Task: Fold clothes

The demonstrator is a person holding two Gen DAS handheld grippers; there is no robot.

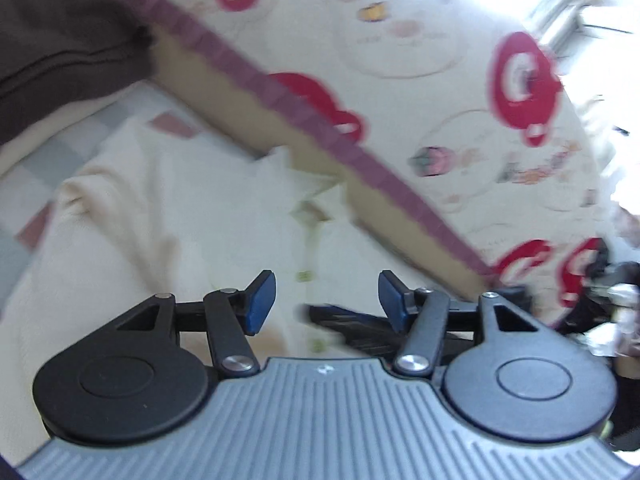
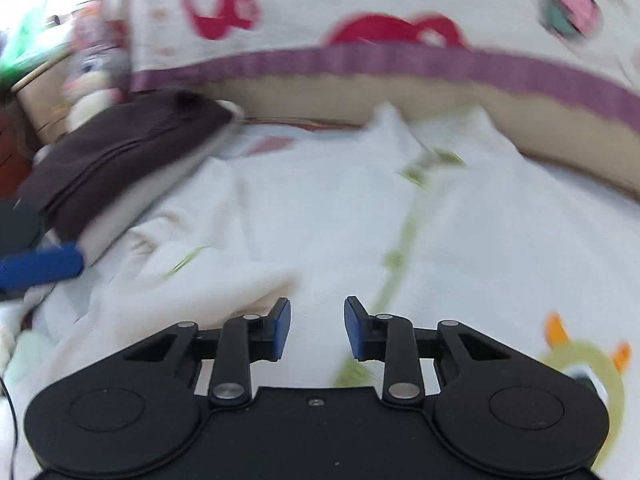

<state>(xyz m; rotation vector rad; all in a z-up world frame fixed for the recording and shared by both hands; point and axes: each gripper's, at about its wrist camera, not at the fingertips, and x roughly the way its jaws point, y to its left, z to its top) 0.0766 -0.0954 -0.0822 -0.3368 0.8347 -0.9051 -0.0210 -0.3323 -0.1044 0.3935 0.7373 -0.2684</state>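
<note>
A white shirt (image 1: 224,216) with a green button strip and a small collar lies spread on the bed, blurred in both views. My left gripper (image 1: 326,300) hovers over its button strip, blue pads apart and nothing between them. In the right wrist view the same shirt (image 2: 320,208) fills the middle, collar toward the far side. My right gripper (image 2: 316,328) stands open just above the cloth beside the green strip, gripping nothing. A blue finger of the left gripper (image 2: 40,266) shows at the left edge of that view.
A folded brown garment (image 2: 120,156) rests on a pale stack at the left of the shirt. A cream blanket (image 1: 400,60) with red figures and a purple border (image 2: 400,62) rises behind the shirt. Checked bedding (image 1: 40,184) lies under it. Clutter sits at the far left (image 2: 88,64).
</note>
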